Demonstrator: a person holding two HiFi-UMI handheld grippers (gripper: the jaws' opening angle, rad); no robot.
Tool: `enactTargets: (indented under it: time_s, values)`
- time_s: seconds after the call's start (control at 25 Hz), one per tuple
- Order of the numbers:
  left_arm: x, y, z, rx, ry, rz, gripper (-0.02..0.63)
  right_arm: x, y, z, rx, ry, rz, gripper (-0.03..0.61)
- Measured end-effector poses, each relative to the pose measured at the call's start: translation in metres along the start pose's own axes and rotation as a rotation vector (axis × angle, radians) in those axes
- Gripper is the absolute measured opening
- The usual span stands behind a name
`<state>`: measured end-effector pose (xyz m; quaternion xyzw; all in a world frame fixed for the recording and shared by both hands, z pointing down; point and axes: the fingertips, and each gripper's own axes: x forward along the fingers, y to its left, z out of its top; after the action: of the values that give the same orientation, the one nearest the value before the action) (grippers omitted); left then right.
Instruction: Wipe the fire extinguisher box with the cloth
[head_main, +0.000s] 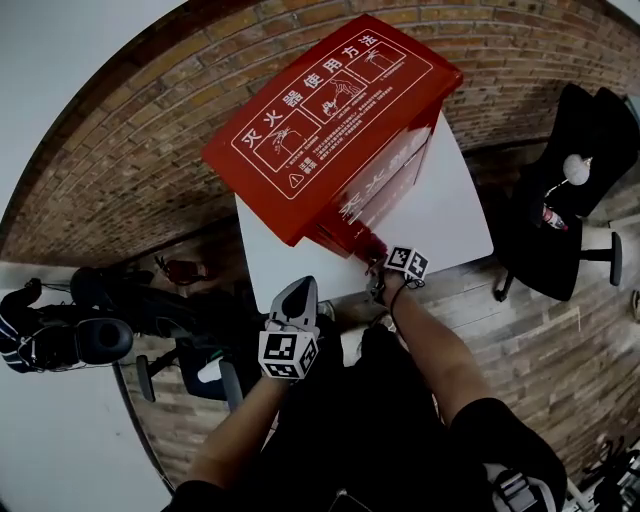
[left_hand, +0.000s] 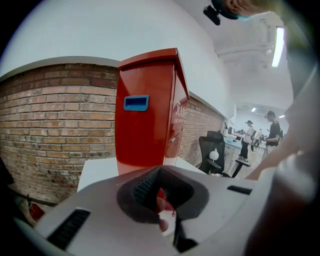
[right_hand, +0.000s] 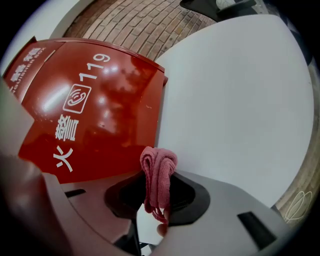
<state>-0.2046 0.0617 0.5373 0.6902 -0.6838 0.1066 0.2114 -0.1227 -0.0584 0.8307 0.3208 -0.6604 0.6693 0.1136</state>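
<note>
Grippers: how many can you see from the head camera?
2. The left gripper is nearer the person, short of the white table. The right gripper holds the pink cloth at the red box's lower front corner.

The right hand-held gripper (right_hand: 157, 196) has its jaws closed on a pink knitted cloth (right_hand: 158, 172), bunched into a folded loop that stands up from between them, loose threads hanging at its lower end. Just behind it leans the red fire extinguisher box (right_hand: 95, 115), glossy, with a white "119", a phone symbol and Chinese characters. Whether cloth and box touch is unclear. The box stands on a white surface (right_hand: 235, 110), a brick wall (right_hand: 150, 25) beyond.
</note>
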Motion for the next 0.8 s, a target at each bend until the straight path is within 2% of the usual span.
enactTargets:
  time_s: [0.48, 0.8]
  values:
    - [0.005, -0.008, 0.001, -0.021, -0.011, 0.019, 0.029, -0.001, -0.007, 0.026, 0.036, -0.031, 0.006, 0.107]
    - [0.002, -0.007, -0.004, -0.033, -0.004, 0.025, 0.029, -0.008, 0.009, 0.027, 0.065, -0.034, 0.089, 0.107]
